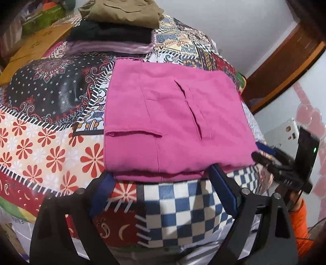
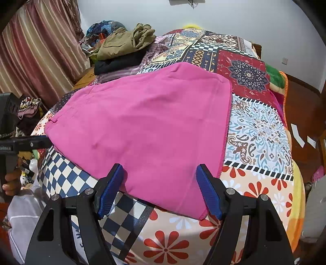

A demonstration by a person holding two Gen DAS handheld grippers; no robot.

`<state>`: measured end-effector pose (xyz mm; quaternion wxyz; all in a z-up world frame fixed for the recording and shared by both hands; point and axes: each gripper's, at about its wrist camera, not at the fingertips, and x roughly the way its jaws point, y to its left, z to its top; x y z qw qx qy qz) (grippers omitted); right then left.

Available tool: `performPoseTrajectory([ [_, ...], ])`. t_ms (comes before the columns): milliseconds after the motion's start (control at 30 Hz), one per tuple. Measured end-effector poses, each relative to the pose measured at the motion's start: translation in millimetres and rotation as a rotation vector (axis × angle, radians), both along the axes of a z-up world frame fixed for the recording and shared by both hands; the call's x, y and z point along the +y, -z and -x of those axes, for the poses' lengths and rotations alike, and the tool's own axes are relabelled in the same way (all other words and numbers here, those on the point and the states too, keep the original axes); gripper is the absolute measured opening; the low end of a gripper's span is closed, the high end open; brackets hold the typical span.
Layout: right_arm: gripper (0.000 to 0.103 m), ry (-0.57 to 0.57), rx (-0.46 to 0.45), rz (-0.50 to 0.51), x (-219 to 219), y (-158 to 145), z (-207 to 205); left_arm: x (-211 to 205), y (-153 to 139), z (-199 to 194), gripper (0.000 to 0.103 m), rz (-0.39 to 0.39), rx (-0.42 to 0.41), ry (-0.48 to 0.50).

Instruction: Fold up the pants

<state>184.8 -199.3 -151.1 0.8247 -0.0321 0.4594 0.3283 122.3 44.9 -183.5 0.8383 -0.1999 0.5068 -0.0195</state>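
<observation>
The pink pants [image 1: 173, 114] lie folded into a flat rectangle on the patchwork bedspread [image 1: 46, 142]. My left gripper [image 1: 161, 172] is open at the fold's near edge, one blue pad on each side of the stacked layers, and neither presses the cloth. In the right wrist view the pink pants [image 2: 146, 126] spread ahead, and my right gripper [image 2: 160, 166] is open over their near corner with flat cloth between the pads. From the left wrist, the right gripper [image 1: 264, 158] shows at the pants' right corner. In the right wrist view the left gripper [image 2: 30, 142] shows at the left edge.
A pile of folded clothes [image 1: 120, 16], khaki on black on striped purple, sits at the far end of the bed [image 2: 126, 42]. Cardboard boxes [image 1: 34, 46] stand left of the bed. A curtain [image 2: 36, 51] hangs at the left. A hand [image 2: 12, 181] holds the left gripper's handle.
</observation>
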Motion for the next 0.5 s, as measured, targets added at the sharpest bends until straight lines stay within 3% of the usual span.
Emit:
performPoseTrajectory([
  [233,0.071,-0.001,0.008,-0.004,0.2,4.3,-1.9,15.6,-12.6,6.9,0.091,0.096,-0.099,-0.027],
  [500,0.071,0.01,0.009,-0.011,-0.7,5.8,-3.2,11.4,-15.0,-18.2,0.091,0.031,-0.067,-0.021],
])
